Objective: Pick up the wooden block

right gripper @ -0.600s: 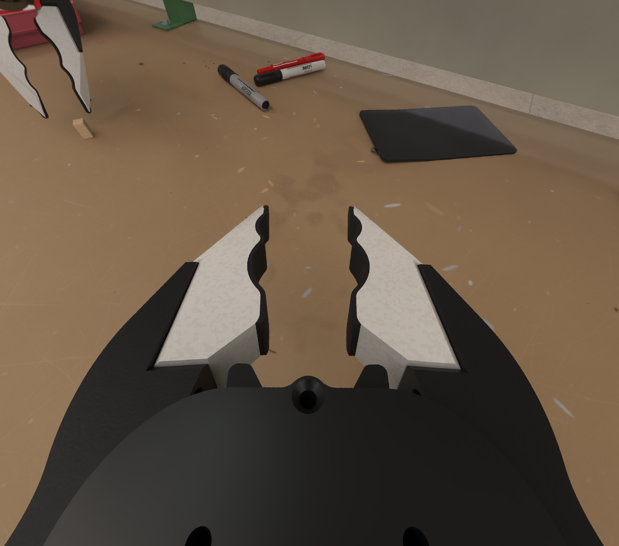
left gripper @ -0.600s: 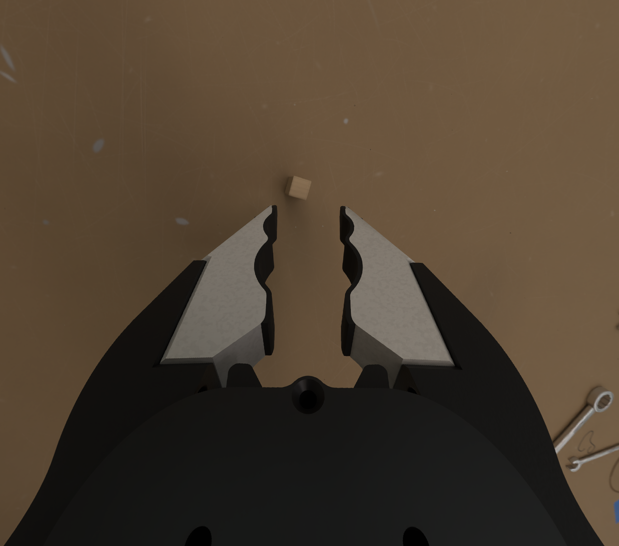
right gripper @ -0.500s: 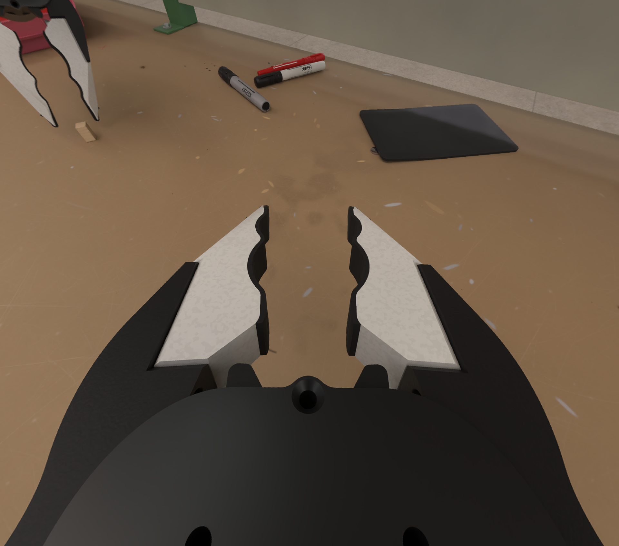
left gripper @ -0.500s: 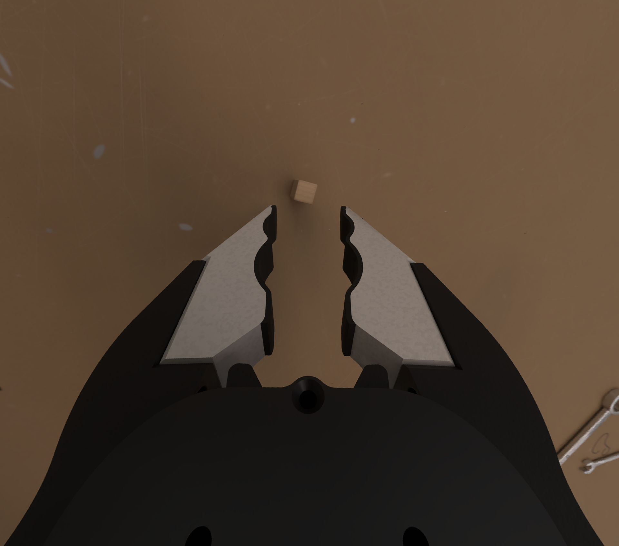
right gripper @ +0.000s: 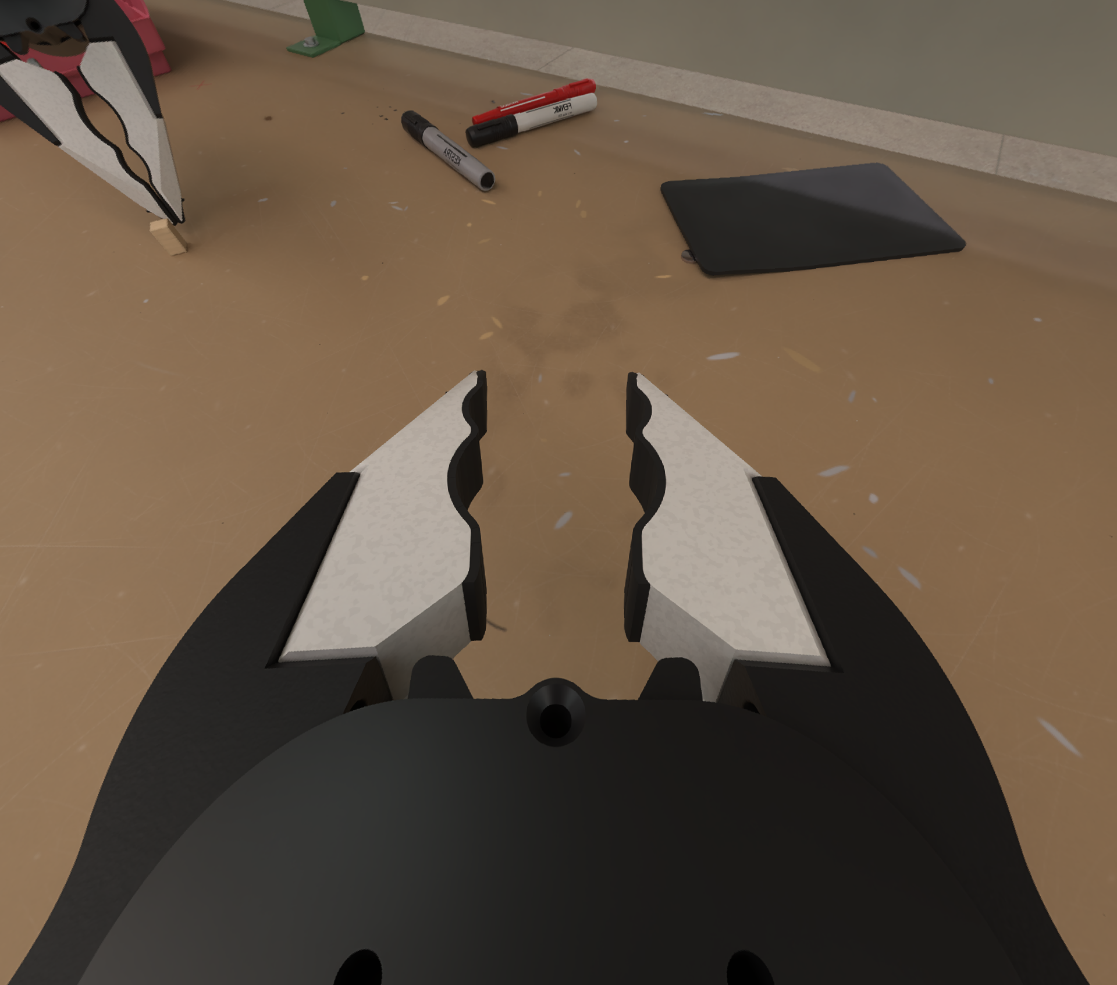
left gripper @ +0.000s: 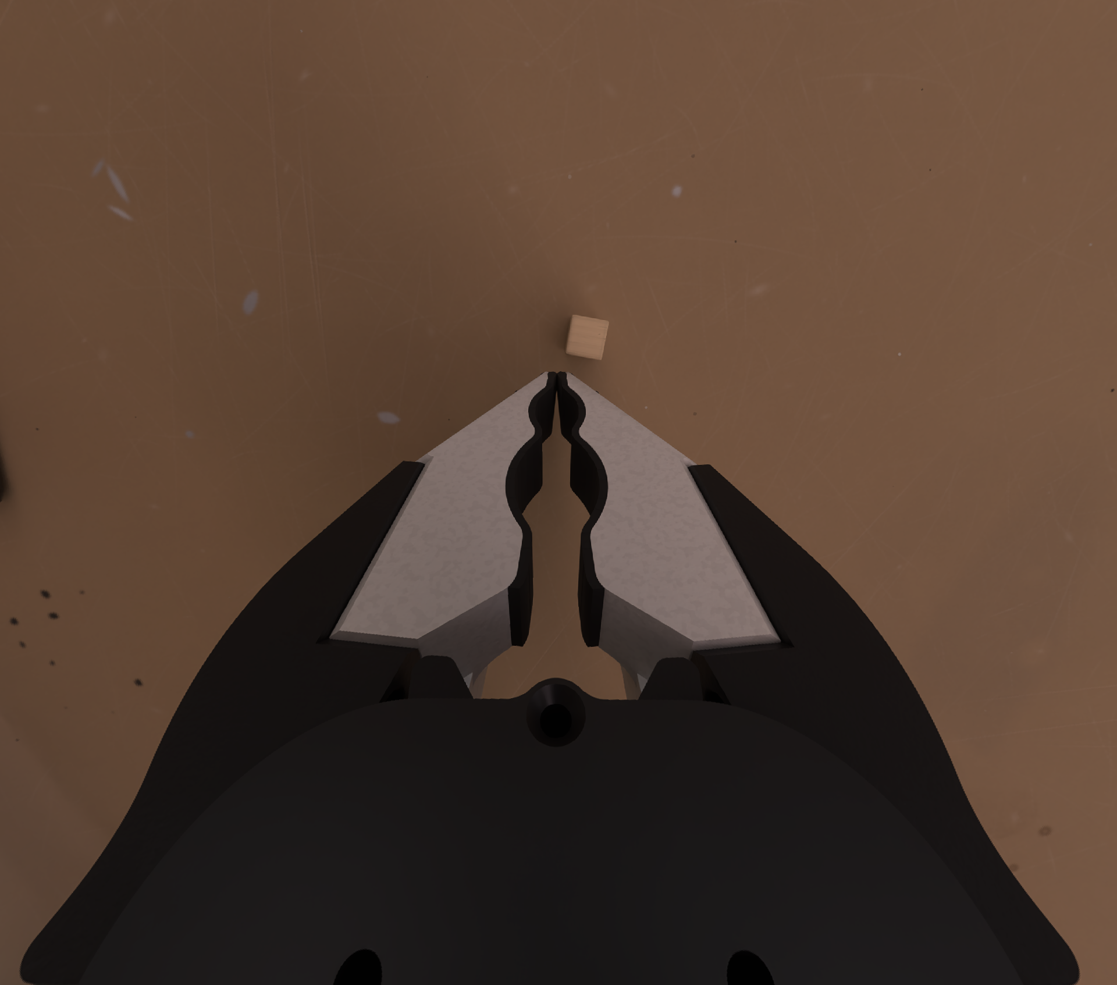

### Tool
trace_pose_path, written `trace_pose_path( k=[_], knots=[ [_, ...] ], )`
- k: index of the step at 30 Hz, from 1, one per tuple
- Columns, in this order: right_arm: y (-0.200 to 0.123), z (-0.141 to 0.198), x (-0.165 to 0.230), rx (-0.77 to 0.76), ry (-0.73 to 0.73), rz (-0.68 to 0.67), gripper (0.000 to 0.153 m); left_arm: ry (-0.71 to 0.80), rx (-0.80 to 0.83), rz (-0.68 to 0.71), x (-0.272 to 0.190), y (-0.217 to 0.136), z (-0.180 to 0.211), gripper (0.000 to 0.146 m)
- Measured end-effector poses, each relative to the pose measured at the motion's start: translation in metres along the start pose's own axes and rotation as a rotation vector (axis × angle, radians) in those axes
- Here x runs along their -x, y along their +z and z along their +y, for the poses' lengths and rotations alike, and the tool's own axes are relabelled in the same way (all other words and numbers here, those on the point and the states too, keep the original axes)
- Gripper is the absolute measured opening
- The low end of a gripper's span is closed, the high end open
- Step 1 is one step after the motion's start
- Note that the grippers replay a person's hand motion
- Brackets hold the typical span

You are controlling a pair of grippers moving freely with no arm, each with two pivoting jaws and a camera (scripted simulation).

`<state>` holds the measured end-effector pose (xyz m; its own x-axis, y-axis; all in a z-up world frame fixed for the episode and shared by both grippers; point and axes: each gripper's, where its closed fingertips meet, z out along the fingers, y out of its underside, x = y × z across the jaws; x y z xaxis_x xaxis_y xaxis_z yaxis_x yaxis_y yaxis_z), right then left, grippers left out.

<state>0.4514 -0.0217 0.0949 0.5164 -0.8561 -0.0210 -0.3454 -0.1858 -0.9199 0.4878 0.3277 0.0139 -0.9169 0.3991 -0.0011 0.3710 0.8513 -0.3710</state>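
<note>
The left gripper (left gripper: pixel 556 374) points down at the scuffed brown worktop (left gripper: pixel 786 110), its pale speckled fingers (left gripper: pixel 465 502) with wavy black inner edges pressed together on nothing. The wooden block (left gripper: pixel 587 337), a small pale cube, lies on the worktop just past and slightly right of the tips, not gripped. The right gripper (right gripper: pixel 555 375) hovers well apart, fingers spread and empty.

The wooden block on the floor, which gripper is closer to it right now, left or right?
Left. The left gripper has its shut tips right beside the wooden block, not holding it. The right gripper is open and far off across the floor.
</note>
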Motion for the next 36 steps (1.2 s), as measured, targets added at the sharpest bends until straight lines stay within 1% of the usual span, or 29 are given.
trace_pose_path(
  k=[3, 5, 8, 9, 10, 12, 14, 22, 24, 25, 27, 30, 33, 36],
  knots=[
    [0.001, 0.002, 0.001, 0.006, 0.002, -0.005, 0.046, 0.014, -0.005, -0.007, 0.0, -0.002, 0.0, 0.0],
    [0.002, 0.002, 0.001, 0.008, 0.003, -0.007, 0.046, 0.015, -0.039, 0.003, 0.0, -0.006, -0.005, 0.0],
    [0.003, 0.004, 0.001, 0.013, 0.009, -0.013, 0.046, 0.025, -0.09, 0.025, -0.003, -0.01, -0.015, 0.008],
    [0.003, 0.004, 0.001, 0.014, 0.013, -0.016, 0.046, 0.034, -0.091, 0.018, -0.002, -0.009, -0.017, 0.013],
    [0.003, 0.005, 0.001, 0.016, 0.017, -0.021, 0.046, 0.042, -0.086, 0.016, -0.002, -0.009, -0.018, 0.019],
    [0.004, 0.005, 0.002, 0.018, 0.022, -0.027, 0.045, 0.052, -0.069, 0.039, -0.005, -0.006, -0.019, 0.024],
    [0.004, 0.005, 0.003, 0.018, 0.024, -0.03, 0.045, 0.06, -0.048, 0.059, -0.007, -0.004, -0.018, 0.026],
    [0.003, 0.005, 0.002, 0.016, 0.032, -0.034, 0.045, 0.103, -0.001, 0.051, -0.004, 0.001, -0.017, 0.033],
    [0.003, 0.005, 0.003, 0.017, 0.037, -0.041, 0.044, 0.117, 0.015, 0.051, -0.004, 0.005, -0.014, 0.033],
    [0.003, 0.005, 0.003, 0.018, 0.038, -0.044, 0.044, 0.139, 0.008, 0.057, -0.005, 0.006, -0.015, 0.03],
    [0.003, 0.005, 0.004, 0.018, 0.039, -0.046, 0.044, 0.162, 0.0, 0.066, -0.007, 0.006, -0.014, 0.018],
    [0.002, 0.005, 0.003, 0.015, 0.042, -0.044, 0.044, 0.142, 0.014, 0.091, -0.009, 0.004, -0.011, 0.011],
    [0.001, 0.005, 0.002, 0.01, 0.056, -0.052, 0.043, 0.126, 0.028, 0.073, -0.009, 0.003, -0.007, 0.011],
    [0.001, 0.003, 0.005, 0.005, 0.075, -0.076, 0.043, 0.083, 0.047, 0.017, -0.003, -0.003, 0.003, 0.011]
  ],
)
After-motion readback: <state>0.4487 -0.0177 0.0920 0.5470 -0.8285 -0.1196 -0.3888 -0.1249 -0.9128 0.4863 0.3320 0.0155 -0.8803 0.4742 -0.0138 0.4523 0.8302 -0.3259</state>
